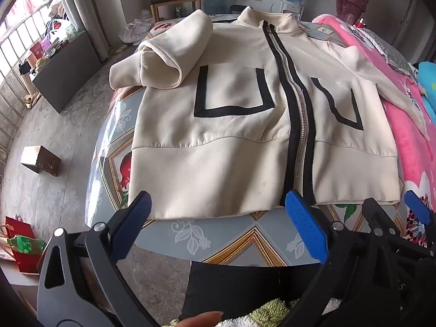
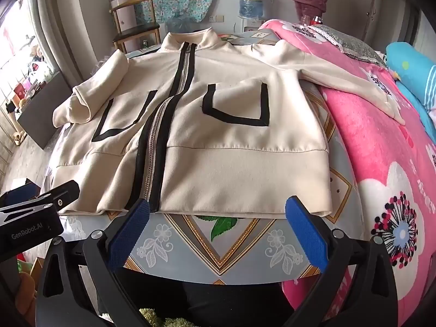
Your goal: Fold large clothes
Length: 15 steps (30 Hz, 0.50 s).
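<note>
On the table (image 1: pixel 231 245), a cream jacket (image 1: pixel 245 125) lay flat with its front up, the zipper (image 1: pixel 297 114) closed and the collar at the far side. Its left sleeve (image 1: pixel 163 62) was folded over the chest, while the right sleeve (image 2: pixel 340 79) stretched onto a pink blanket (image 2: pixel 381 150). The left gripper (image 1: pixel 218 218) and right gripper (image 2: pixel 218 218) hovered near the hem, both spread wide and holding nothing.

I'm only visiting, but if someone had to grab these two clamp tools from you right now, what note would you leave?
Left gripper: open, empty, above the table's near edge.
Right gripper: open, empty, beside it.
Cream zip-up jacket with black trim: flat, front up, on the patterned table.
Done: one sleeve folded over the chest.
Left: other sleeve, draped onto the pink blanket, then the body.
</note>
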{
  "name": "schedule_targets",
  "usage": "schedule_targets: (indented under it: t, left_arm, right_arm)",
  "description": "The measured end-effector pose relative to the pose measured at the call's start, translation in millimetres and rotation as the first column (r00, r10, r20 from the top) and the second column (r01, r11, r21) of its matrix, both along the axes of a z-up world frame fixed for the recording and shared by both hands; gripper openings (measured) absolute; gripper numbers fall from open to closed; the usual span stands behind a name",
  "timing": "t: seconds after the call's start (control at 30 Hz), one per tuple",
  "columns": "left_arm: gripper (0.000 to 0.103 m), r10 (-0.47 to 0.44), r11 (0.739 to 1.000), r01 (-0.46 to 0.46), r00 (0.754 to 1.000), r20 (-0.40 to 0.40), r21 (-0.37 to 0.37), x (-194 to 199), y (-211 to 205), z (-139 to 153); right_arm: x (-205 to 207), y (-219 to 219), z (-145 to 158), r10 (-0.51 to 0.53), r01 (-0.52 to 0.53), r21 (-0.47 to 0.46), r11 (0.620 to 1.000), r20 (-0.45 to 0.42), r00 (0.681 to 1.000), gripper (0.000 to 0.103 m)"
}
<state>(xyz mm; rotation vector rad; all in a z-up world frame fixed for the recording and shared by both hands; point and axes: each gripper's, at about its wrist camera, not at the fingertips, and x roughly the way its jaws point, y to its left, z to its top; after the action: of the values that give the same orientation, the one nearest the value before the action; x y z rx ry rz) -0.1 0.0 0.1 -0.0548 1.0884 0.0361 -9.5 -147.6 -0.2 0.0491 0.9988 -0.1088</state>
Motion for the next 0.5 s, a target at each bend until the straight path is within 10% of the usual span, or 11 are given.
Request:
schedule_targets:
  t: [0.5]
  left_arm:
    - [0.095,0.006,1.000,-0.006,1.000,-0.006,0.011,0.0,1.5,-6.5]
  right_arm:
    - [2.0,1.7,-0.1,0.003,-0.003,-0.001,1.000,0.009,1.000,0.097]
